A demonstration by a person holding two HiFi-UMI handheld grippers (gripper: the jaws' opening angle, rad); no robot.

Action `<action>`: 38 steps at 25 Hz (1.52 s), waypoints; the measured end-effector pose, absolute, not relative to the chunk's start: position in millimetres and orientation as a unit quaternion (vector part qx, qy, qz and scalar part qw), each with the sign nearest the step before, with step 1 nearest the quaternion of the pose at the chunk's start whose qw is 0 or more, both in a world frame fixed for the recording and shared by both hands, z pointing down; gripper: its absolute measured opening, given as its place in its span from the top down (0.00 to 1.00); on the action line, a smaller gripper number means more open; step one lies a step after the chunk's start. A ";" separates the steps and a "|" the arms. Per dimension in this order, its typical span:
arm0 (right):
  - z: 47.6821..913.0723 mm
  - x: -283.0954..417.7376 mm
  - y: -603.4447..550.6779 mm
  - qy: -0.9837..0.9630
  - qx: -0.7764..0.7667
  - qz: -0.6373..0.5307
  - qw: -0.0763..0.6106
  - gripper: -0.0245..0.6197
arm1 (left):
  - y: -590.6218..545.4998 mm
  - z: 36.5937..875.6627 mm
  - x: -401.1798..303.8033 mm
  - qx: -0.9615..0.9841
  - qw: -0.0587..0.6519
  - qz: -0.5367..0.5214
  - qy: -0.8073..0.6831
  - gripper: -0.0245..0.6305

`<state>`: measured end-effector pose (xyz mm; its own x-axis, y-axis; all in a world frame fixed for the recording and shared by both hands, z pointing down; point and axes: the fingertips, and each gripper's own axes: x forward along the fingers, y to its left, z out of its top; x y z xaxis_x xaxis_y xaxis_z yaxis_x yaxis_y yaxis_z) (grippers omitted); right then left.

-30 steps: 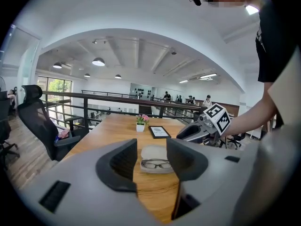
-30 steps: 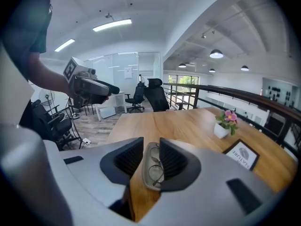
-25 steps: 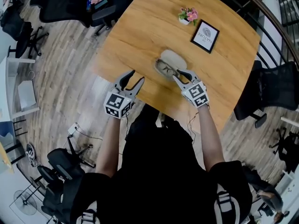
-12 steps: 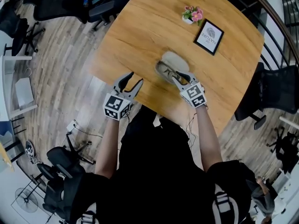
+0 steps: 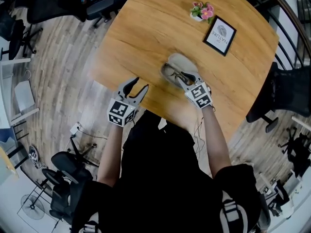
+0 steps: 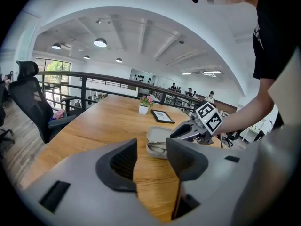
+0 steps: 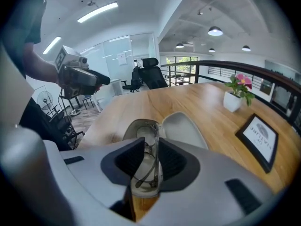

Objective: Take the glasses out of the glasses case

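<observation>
An open glasses case (image 5: 182, 62) lies on the wooden counter (image 5: 146, 28), towards the edge nearest the person, with its pale lid folded flat beside its base. The glasses (image 7: 153, 136) have not been taken out: they rest in the base, a thin wire frame with the temples folded.

The right gripper (image 5: 186, 78) points down into the case from the person's side. Its jaws are closing, and the right gripper view shows the wire frame of the glasses standing upright in the narrow gap between them. A sliver of space shows between the frame and the left pad, so the jaws do not appear to be clamped on the glasses. The marker cube (image 5: 199, 95) sits just behind the jaws, above the person's bare forearm (image 5: 214, 140).

The left gripper (image 5: 139, 85) is held over the near edge of the counter, well apart from the case and to its left. Its jaws stand apart with nothing between them. Through the gap, the left gripper view shows only bare wood and, further off, the case.

At the far side of the counter stand a small white pot of pink flowers (image 5: 201, 11) and, just beside it, a black-framed picture (image 5: 221, 34). Black office chairs (image 5: 279, 93) stand on the wooden floor (image 5: 58, 72) around the counter.
</observation>
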<state>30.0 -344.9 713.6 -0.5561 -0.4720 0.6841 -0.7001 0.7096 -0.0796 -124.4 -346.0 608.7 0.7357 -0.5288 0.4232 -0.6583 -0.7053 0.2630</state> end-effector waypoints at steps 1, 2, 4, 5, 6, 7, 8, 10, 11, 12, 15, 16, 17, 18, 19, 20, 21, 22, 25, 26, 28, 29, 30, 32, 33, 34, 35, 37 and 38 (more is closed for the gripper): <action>716.5 28.5 -346.4 -0.864 0.339 0.177 0.327 0.80 | -346.0 611.2 -124.0 0.910 0.205 0.163 -0.323 0.64; 719.3 27.0 -347.7 -0.864 0.338 0.178 0.328 0.80 | -345.7 613.7 -123.3 0.910 0.207 0.165 -0.319 0.64; 724.8 25.2 -350.5 -0.862 0.338 0.180 0.332 0.80 | -344.7 618.5 -120.3 0.911 0.211 0.170 -0.310 0.64; 727.3 24.7 -352.2 -0.861 0.338 0.181 0.334 0.80 | -344.7 620.5 -118.7 0.912 0.212 0.172 -0.306 0.64; 729.6 24.1 -353.8 -0.860 0.338 0.183 0.336 0.81 | -345.2 622.1 -117.4 0.912 0.214 0.173 -0.303 0.64; 731.8 23.4 -355.2 -0.859 0.338 0.185 0.339 0.81 | -346.1 623.2 -116.4 0.913 0.215 0.174 -0.301 0.64; 733.9 22.9 -356.3 -0.857 0.337 0.187 0.341 0.81 | -347.2 624.0 -115.3 0.913 0.217 0.174 -0.298 0.64; 737.8 22.2 -358.0 -0.855 0.334 0.192 0.347 0.82 | -349.5 626.2 -112.6 0.914 0.219 0.175 -0.292 0.64; 739.7 21.8 -358.6 -0.854 0.333 0.193 0.351 0.82 | -350.4 628.1 -111.0 0.915 0.220 0.177 -0.288 0.64; 741.5 21.2 -359.0 -0.853 0.331 0.193 0.355 0.83 | -351.1 630.1 -109.5 0.915 0.221 0.180 -0.284 0.64; 745.9 16.6 -360.5 -0.853 0.322 0.193 0.363 0.84 | -354.6 633.3 -106.0 0.916 0.224 0.182 -0.278 0.64; 748.0 15.2 -360.8 -0.853 0.319 0.190 0.367 0.84 | -355.7 634.0 -105.0 0.916 0.225 0.181 -0.277 0.64; 750.1 14.1 -360.7 -0.852 0.316 0.188 0.373 0.85 | -356.3 634.6 -104.0 0.917 0.226 0.181 -0.275 0.64; 751.4 13.0 -360.5 -0.850 0.314 0.185 0.380 0.85 | -356.6 634.9 -103.2 0.917 0.226 0.182 -0.273 0.64; 751.8 11.9 -360.5 -0.849 0.312 0.182 0.386 0.86 | -356.8 634.7 -102.6 0.918 0.225 0.183 -0.271 0.64; 751.9 11.1 -360.6 -0.848 0.312 0.179 0.390 0.86 | -357.1 634.0 -102.3 0.918 0.225 0.183 -0.270 0.64; 752.0 10.9 -361.0 -0.847 0.312 0.177 0.393 0.87 | -357.5 633.2 -102.0 0.919 0.224 0.182 -0.269 0.64; 752.3 11.3 -361.5 -0.846 0.313 0.176 0.394 0.88 | -358.1 632.6 -101.8 0.919 0.224 0.182 -0.268 0.64; 753.3 13.8 -361.6 -0.845 0.313 0.176 0.396 0.91 | -359.3 632.1 -101.6 0.920 0.222 0.181 -0.267 0.64; 753.3 14.1 -361.3 -0.845 0.312 0.176 0.397 0.92 | -359.6 631.8 -102.1 0.920 0.222 0.181 -0.267 0.64; 753.0 14.5 -360.8 -0.844 0.312 0.175 0.398 0.92 | -359.9 630.7 -103.7 0.921 0.221 0.180 -0.267 0.64; 752.6 14.9 -360.5 -0.844 0.313 0.175 0.399 0.92 | -359.9 630.0 -104.1 0.921 0.221 0.180 -0.267 0.64; 752.0 15.4 -359.9 -0.844 0.313 0.175 0.399 0.92 | -359.6 629.1 -104.3 0.921 0.220 0.180 -0.266 0.64; 750.8 16.3 -357.8 -0.843 0.314 0.175 0.401 0.92 | -359.0 627.1 -104.7 0.922 0.219 0.178 -0.266 0.64; 750.1 16.4 -357.1 -0.843 0.314 0.174 0.401 0.92 | -359.0 626.1 -105.2 0.922 0.219 0.177 -0.266 0.64; 749.5 16.4 -357.0 -0.843 0.314 0.173 0.402 0.92 | -359.3 625.4 -105.6 0.922 0.218 0.176 -0.267 0.64; 749.0 16.5 -357.2 -0.843 0.313 0.172 0.402 0.92 | -359.8 624.9 -105.8 0.922 0.218 0.176 -0.267 0.64; 748.0 17.8 -357.8 -0.843 0.313 0.169 0.403 0.92 | -360.4 624.5 -105.1 0.922 0.216 0.175 -0.269 0.64; 747.3 18.9 -358.0 -0.844 0.313 0.167 0.403 0.92 | -360.3 624.3 -104.4 0.922 0.216 0.175 -0.270 0.64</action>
